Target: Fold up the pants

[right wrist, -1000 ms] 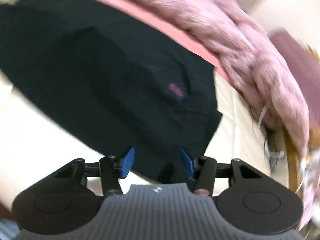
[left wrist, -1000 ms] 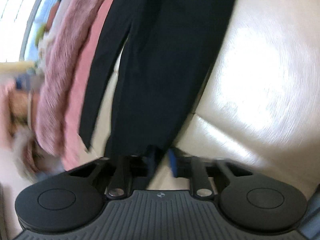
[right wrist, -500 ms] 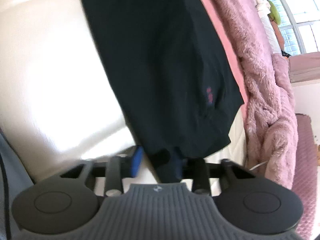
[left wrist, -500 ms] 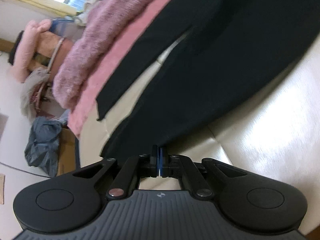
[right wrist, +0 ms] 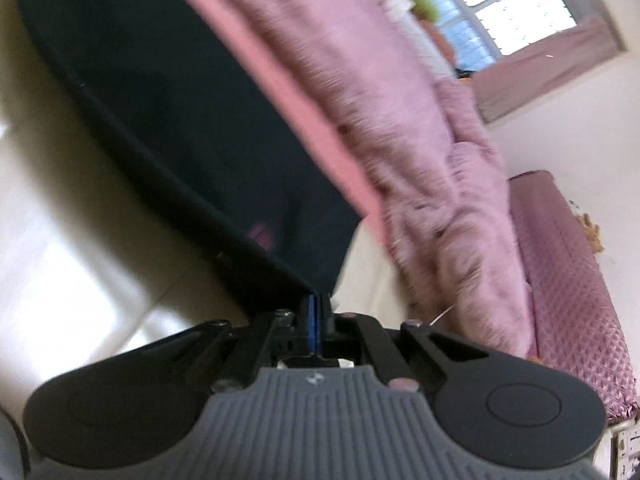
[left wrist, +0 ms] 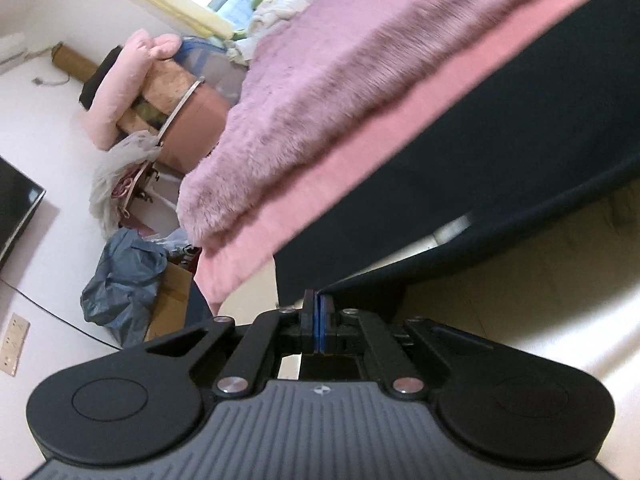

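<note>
The black pants [left wrist: 472, 184] lie on a cream leather sofa [left wrist: 540, 280]. My left gripper [left wrist: 319, 300] is shut on the hem of one leg, which is lifted off the seat. In the right wrist view the pants [right wrist: 192, 120] show a small red logo [right wrist: 262, 236] near the waist. My right gripper [right wrist: 314, 304] is shut on the waist corner and holds it raised. The cloth stretches away from both grippers.
A fluffy pink blanket [left wrist: 360, 60] lies along the sofa back, also in the right wrist view [right wrist: 420, 140]. At the left are a grey bag [left wrist: 124, 276], a cardboard box [left wrist: 172, 300] and piled clutter. A purple quilted seat [right wrist: 568, 280] is at the right.
Both grippers went from open to shut on the pants, the left on a leg hem, the right on the waist corner. Both have tilted and lifted the cloth off the sofa.
</note>
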`<state>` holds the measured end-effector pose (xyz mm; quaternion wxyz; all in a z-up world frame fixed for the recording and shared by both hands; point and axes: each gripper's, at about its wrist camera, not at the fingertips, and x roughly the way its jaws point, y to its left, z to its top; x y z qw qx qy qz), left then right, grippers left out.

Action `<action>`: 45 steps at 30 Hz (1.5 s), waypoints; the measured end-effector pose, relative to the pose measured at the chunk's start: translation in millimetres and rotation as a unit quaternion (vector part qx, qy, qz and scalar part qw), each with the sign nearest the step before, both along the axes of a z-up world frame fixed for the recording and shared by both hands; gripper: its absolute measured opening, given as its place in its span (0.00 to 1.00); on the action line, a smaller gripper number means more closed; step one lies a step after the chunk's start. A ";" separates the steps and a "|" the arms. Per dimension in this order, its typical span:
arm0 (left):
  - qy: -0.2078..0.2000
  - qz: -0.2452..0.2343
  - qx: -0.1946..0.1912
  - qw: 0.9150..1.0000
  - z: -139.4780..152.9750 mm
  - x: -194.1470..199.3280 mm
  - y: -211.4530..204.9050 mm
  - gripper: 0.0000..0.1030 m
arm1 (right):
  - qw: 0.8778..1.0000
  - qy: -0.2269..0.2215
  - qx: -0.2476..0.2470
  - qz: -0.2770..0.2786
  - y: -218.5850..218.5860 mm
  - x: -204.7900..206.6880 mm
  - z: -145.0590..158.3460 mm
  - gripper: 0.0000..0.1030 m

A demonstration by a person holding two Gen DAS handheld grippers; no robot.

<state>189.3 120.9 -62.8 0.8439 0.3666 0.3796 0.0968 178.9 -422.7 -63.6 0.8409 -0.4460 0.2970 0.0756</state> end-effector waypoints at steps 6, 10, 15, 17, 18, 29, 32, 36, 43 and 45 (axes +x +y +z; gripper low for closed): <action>0.008 0.025 -0.035 0.999 19.8 62.0 9.7 0.00 | 0.999 -0.029 0.016 -0.021 8.6 72.1 36.3 0.00; 0.020 0.030 -0.035 0.999 17.7 107.7 12.2 0.00 | 0.999 -0.017 0.030 -0.041 12.5 126.6 37.8 0.00; 0.052 0.036 -0.008 0.998 -9.2 155.3 9.1 0.00 | 0.997 0.009 0.038 -0.059 24.4 188.0 18.3 0.00; 0.065 0.037 0.005 0.997 -24.7 167.3 7.3 0.00 | 0.997 0.024 0.041 -0.065 27.7 207.3 4.7 0.00; 0.068 0.036 0.010 0.997 -30.8 171.6 5.9 0.00 | 0.996 0.031 0.041 -0.067 29.7 214.4 -2.8 0.00; 0.081 0.023 0.051 0.995 -79.4 191.3 -0.2 0.00 | 0.994 0.066 0.040 -0.083 32.1 254.3 -53.3 0.00; 0.074 0.025 0.049 0.996 -83.6 192.8 -0.9 0.00 | 0.993 0.068 0.038 -0.085 34.3 260.2 -57.5 0.00; 0.077 0.021 0.044 0.996 -90.5 193.2 0.3 0.00 | 0.993 0.065 0.034 -0.087 37.7 261.8 -64.5 0.00; 0.053 0.020 0.036 0.998 -63.8 182.3 -0.4 0.00 | 0.993 0.043 0.043 -0.099 38.0 254.5 -57.3 0.00; 0.049 0.013 0.037 0.998 -52.6 174.4 1.5 0.00 | 0.993 0.035 0.058 -0.098 34.1 244.4 -44.1 0.00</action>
